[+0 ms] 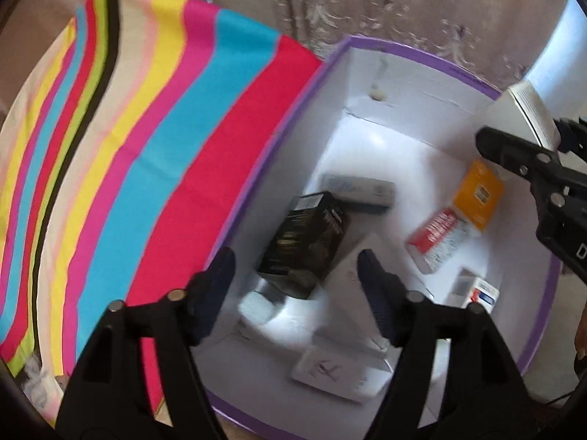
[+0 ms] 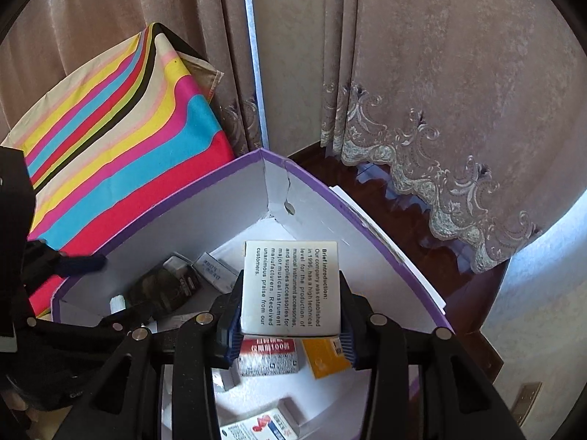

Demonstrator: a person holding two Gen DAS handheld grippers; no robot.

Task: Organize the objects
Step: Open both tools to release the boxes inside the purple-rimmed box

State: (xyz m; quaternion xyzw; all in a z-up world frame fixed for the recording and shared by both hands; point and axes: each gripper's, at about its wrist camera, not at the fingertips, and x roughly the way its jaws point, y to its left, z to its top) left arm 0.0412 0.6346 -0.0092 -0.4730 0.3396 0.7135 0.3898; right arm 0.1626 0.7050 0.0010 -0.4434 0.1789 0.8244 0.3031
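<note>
Clamped between the right gripper (image 2: 290,324) pads: a white carton (image 2: 291,286) with black print, above the purple-rimmed box (image 2: 154,198). Below it, a red pack (image 2: 268,359), a yellow pack (image 2: 323,361) and a black carton (image 1: 304,238), somewhat blurred. Left gripper (image 1: 297,286) jaws apart, nothing between, striped cloth (image 1: 146,139) to its left.

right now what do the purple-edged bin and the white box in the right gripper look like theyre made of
Purple-edged bin: probably cardboard, matte white inside; a wall is cracked near the corner with a punched hole.

White box, clamped in the right gripper: looks like thin printed paperboard with a slight sheen, crisp folded edges and black print.
</note>
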